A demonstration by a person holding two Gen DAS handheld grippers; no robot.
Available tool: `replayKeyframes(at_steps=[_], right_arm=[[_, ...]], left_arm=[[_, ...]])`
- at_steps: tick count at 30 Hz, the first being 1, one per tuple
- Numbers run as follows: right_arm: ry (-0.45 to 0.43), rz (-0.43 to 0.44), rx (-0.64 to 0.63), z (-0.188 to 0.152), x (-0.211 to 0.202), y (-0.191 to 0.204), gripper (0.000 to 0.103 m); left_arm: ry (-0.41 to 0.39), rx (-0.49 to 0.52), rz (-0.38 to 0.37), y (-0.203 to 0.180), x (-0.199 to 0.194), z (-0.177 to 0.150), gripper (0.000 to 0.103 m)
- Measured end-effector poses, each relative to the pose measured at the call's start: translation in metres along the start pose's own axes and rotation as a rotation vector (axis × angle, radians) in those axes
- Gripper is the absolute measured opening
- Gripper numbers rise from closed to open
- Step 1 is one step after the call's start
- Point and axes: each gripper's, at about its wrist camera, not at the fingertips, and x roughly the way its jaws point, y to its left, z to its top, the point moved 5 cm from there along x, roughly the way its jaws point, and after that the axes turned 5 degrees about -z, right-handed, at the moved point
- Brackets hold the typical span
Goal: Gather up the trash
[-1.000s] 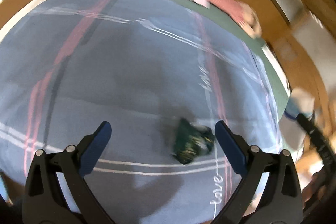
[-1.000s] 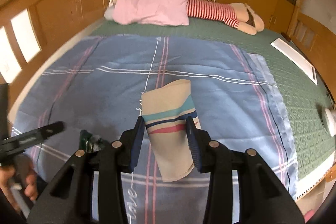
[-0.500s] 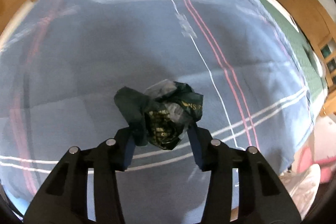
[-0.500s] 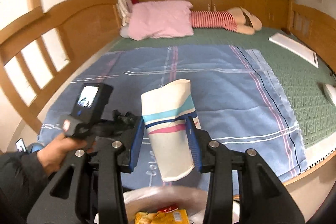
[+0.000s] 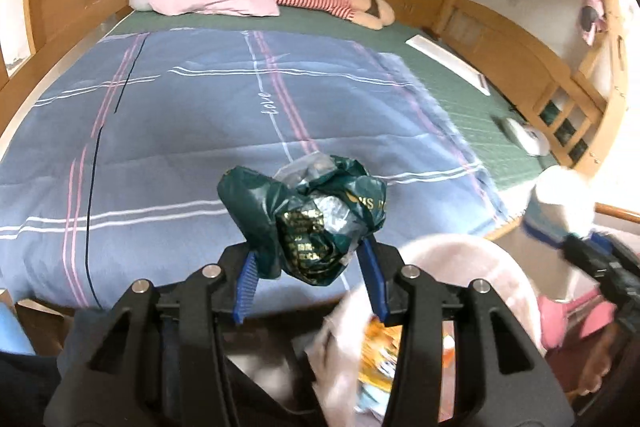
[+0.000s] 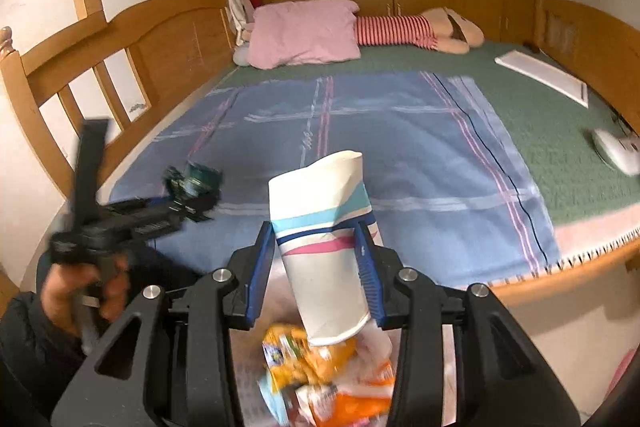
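Note:
My left gripper (image 5: 310, 261) is shut on a crumpled dark green wrapper (image 5: 308, 219), held in the air past the foot of the bed; it also shows in the right wrist view (image 6: 194, 179). My right gripper (image 6: 318, 243) is shut on a squashed white paper cup (image 6: 324, 239) with teal, navy and pink stripes. The cup hangs directly above a trash bag (image 6: 320, 379) holding orange and yellow wrappers. The bag's pale rim (image 5: 452, 247) shows in the left wrist view, just right of and below the green wrapper.
A bed with a blue plaid blanket (image 5: 200, 115) over a green cover (image 6: 560, 131) fills the view. A pink pillow (image 6: 304, 31) and striped plush toy (image 6: 420, 31) lie at its head. A white flat box (image 6: 544, 75) and white device (image 6: 616, 151) lie at right. Wooden headboard (image 6: 100, 67) at left.
My left gripper closed on the green wrapper, lifted it off the blanket and pulled back toward the bag. My right gripper carried the cup back off the bed to above the bag.

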Motion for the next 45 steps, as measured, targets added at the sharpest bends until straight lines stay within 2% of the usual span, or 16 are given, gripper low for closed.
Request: replayKeyframes(at_steps=[7,9,10,11,17,20,22,25,26,27,29,32,37,39,42,45], right_arm=[[0.143,0.096,0.113,-0.039,-0.009,-0.016,0.044],[0.160,0.112,0.104,-0.048,-0.015,-0.016,0.052],[0.152,0.109,0.105,-0.049,-0.019,-0.017,0.065],[0.121,0.091,0.114,-0.047,-0.027,-0.022,0.078],[-0.102,0.017,0.275,-0.027,-0.083,-0.062,0.095],[-0.146,0.054,0.270,-0.019,-0.100,-0.066,0.098],[-0.198,0.036,0.242,-0.014,-0.111,-0.066,0.099],[-0.266,-0.016,0.245,-0.014,-0.126,-0.064,0.099],[-0.275,-0.012,0.256,-0.013,-0.129,-0.066,0.099],[-0.279,-0.006,0.271,-0.013,-0.130,-0.069,0.099],[-0.277,-0.014,0.291,-0.013,-0.131,-0.073,0.099],[-0.273,-0.059,0.302,-0.007,-0.135,-0.075,0.099],[-0.229,-0.189,0.282,-0.006,-0.131,-0.064,0.100],[-0.193,-0.232,0.224,-0.008,-0.123,-0.053,0.099],[-0.167,-0.263,0.139,-0.010,-0.115,-0.037,0.099],[-0.137,-0.227,0.095,-0.014,-0.109,-0.023,0.099]], left_arm=[[0.000,0.025,-0.062,-0.037,-0.021,-0.019,0.046],[0.018,0.026,-0.087,-0.047,-0.024,-0.028,0.046],[0.027,0.031,-0.096,-0.051,-0.024,-0.031,0.046],[0.046,0.039,-0.115,-0.058,-0.023,-0.037,0.046],[0.200,0.117,-0.217,-0.105,-0.002,-0.077,0.046],[0.266,0.196,-0.246,-0.127,0.011,-0.097,0.047],[0.309,0.248,-0.285,-0.142,0.016,-0.110,0.049],[0.326,0.309,-0.300,-0.153,0.017,-0.120,0.062],[0.324,0.320,-0.300,-0.153,0.016,-0.120,0.071],[0.314,0.330,-0.294,-0.154,0.014,-0.121,0.082],[0.290,0.331,-0.275,-0.154,0.011,-0.120,0.091],[0.259,0.296,-0.206,-0.142,0.007,-0.112,0.093],[0.138,0.171,0.043,-0.102,-0.012,-0.089,0.095],[0.080,0.135,0.080,-0.095,-0.025,-0.080,0.100],[-0.033,0.082,0.123,-0.086,-0.052,-0.068,0.100],[-0.107,0.068,0.152,-0.086,-0.070,-0.062,0.100]])
